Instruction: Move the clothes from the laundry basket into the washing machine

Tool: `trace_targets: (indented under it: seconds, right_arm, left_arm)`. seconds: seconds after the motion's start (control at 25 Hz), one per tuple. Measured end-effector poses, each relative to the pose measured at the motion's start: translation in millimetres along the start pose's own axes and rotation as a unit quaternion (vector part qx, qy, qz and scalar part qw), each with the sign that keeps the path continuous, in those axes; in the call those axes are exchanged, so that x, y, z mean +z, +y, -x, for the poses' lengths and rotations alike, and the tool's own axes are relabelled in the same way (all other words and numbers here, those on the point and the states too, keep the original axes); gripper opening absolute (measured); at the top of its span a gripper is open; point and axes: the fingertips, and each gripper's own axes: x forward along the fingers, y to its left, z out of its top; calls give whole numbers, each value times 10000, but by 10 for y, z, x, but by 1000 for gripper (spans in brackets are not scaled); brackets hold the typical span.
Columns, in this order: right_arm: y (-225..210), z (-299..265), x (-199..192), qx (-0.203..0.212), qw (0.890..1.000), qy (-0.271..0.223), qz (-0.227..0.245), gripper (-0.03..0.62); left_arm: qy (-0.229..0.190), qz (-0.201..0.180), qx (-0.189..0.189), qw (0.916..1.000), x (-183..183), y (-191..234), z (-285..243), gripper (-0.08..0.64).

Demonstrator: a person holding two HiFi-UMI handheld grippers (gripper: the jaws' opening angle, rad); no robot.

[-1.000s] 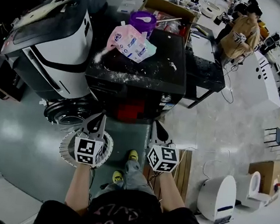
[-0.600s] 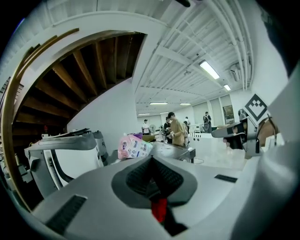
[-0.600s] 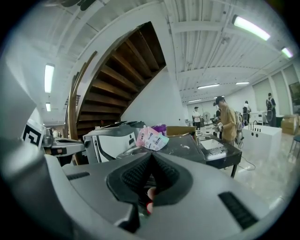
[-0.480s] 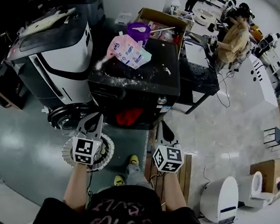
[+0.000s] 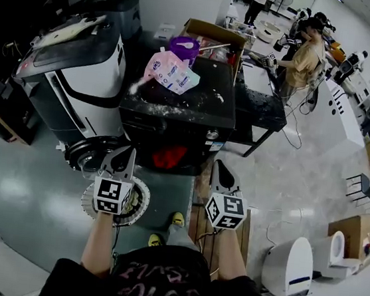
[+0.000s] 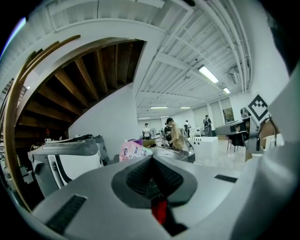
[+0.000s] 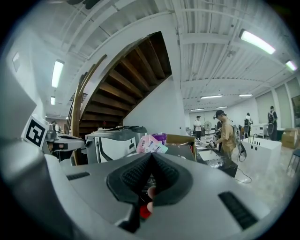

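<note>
Before the black washing machine (image 5: 181, 127), the left tongs (image 5: 128, 152) and the right tongs (image 5: 218, 164) are held pressed together, nothing pinched. Red clothing (image 5: 169, 157) is seen in its front opening; the white laundry basket (image 5: 139, 202) lies under the left tongs.

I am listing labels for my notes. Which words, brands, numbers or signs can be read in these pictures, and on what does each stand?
No text can be read with certainty.
Pink plastic pouch on the black washing machine: blue print, too blurred.
Left marker cube and right marker cube: black-and-white square patterns, no words.
Dark shirt: reddish print, unreadable.
</note>
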Motion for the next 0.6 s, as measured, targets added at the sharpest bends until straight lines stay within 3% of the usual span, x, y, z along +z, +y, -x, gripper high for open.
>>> trace_targets:
  seconds: [0.6]
  right_arm:
    - [-147, 141, 112, -171, 9997, -155, -69, 3]
  left_arm:
    - [-116, 110, 116, 9998, 104, 19, 48, 11]
